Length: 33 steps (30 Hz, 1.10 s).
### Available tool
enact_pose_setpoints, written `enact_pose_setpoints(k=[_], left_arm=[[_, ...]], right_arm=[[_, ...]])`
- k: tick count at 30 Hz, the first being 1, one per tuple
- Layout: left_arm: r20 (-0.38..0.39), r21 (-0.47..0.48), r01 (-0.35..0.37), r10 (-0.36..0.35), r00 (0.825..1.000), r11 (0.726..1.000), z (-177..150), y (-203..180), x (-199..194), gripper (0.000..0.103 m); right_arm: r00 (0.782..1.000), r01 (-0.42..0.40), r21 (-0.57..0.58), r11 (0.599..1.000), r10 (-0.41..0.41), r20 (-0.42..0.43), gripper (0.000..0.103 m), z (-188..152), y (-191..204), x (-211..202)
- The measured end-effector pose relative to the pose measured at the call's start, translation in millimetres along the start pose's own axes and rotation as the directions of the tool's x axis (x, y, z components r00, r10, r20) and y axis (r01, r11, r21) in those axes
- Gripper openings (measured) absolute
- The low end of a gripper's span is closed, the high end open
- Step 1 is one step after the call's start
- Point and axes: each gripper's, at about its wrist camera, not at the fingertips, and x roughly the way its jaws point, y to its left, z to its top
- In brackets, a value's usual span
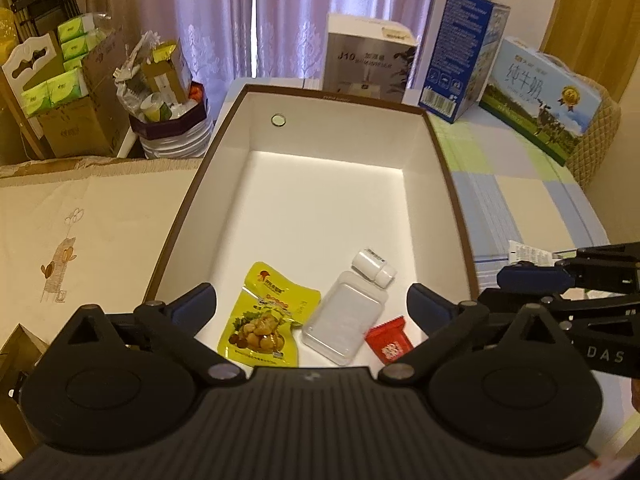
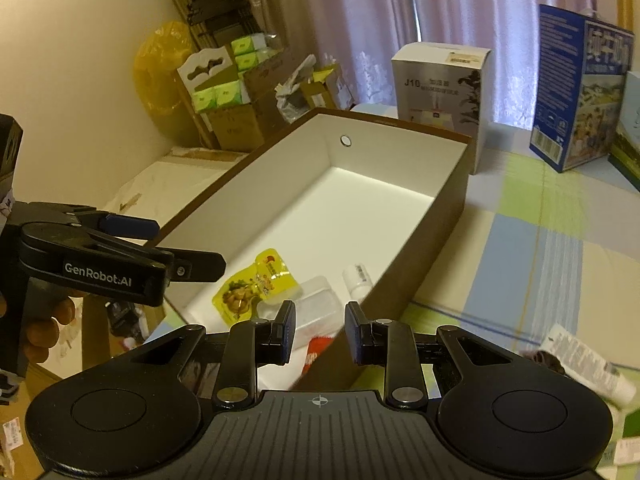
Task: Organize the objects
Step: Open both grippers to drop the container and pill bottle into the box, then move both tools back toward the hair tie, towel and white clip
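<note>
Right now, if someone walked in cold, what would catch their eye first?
The long brown box with a white inside fills the middle of the table. At its near end lie a bright yellow snack pouch, a clear plastic bottle with a white cap and a small red packet. The left tongs stand open above them.

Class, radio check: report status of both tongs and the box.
Left tongs open, empty. Right tongs shut, empty. Box holds yellow snack pouch, clear bottle, red packet. White tube outside on cloth; nothing blocking.
</note>
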Motion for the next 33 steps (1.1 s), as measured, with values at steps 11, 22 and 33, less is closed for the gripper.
enact_pose_setpoints(k=[11, 22, 33], left_arm=[[0.036, -0.032, 0.017, -0.016, 0.999, 0.999, -19, -16, -31, 0.102], [0.003, 0.012, 0.044, -0.044, 0.999, 0.999, -42, -53, -41, 0.102], [-0.074, 0.070, 0.108, -0.103, 0.992, 0.992, -62, -104, -32, 0.102]], right_arm=[[0.999, 0.004, 0.046, 0.999, -0.005, 0.032, 0.025, -25, -8, -42], [0.999, 0.046, 0.133, 0.990, -0.049, 0.019, 0.025, -64, -37, -82], [0.995, 0.098, 0.212, 0.972, -0.095, -0.025, 0.025, -102, -68, -117]])
